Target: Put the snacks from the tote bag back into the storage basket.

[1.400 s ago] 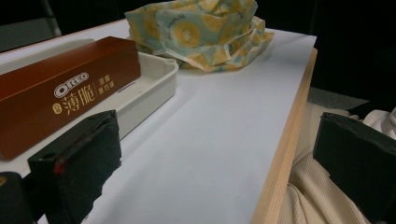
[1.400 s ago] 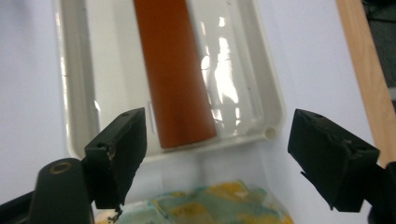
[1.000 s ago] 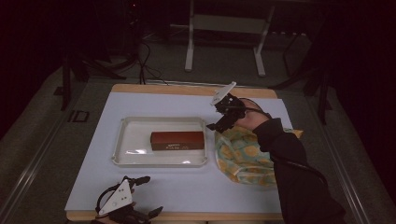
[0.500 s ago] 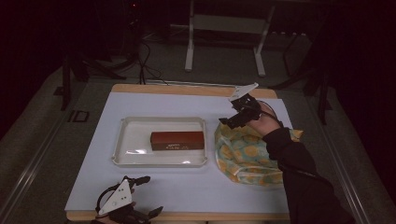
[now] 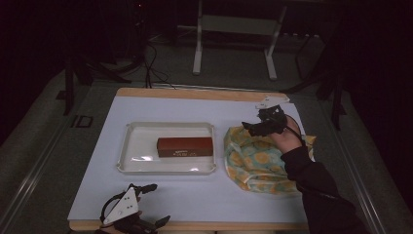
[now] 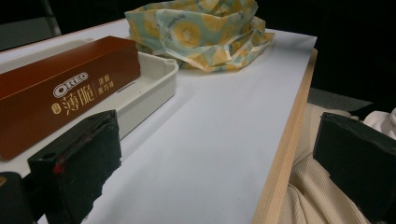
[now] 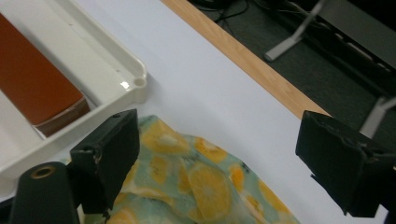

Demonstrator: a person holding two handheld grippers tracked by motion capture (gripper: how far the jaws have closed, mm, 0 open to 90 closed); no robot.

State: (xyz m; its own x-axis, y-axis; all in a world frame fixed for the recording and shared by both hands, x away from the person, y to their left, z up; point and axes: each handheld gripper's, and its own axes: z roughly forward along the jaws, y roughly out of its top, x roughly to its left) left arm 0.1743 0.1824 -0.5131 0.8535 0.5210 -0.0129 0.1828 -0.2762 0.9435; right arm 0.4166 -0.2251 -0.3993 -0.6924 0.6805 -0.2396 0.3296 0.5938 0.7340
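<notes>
A brown Oreo box lies in a white tray at the table's middle. Right of the tray sits a crumpled green cloth with yellow citrus prints. My right gripper hovers open over the cloth's far edge, nothing between its jaws. At the table's front edge my left gripper rests open, pointing toward the tray and the cloth.
White paper covers the wooden table. Dark floor, cables and a metal stand's legs lie beyond the far edge. A cream sleeve shows below the table's front edge.
My right gripper has moved right and slightly toward the near side, from over the tray's right end to the cloth's far edge. The left gripper has stayed put.
</notes>
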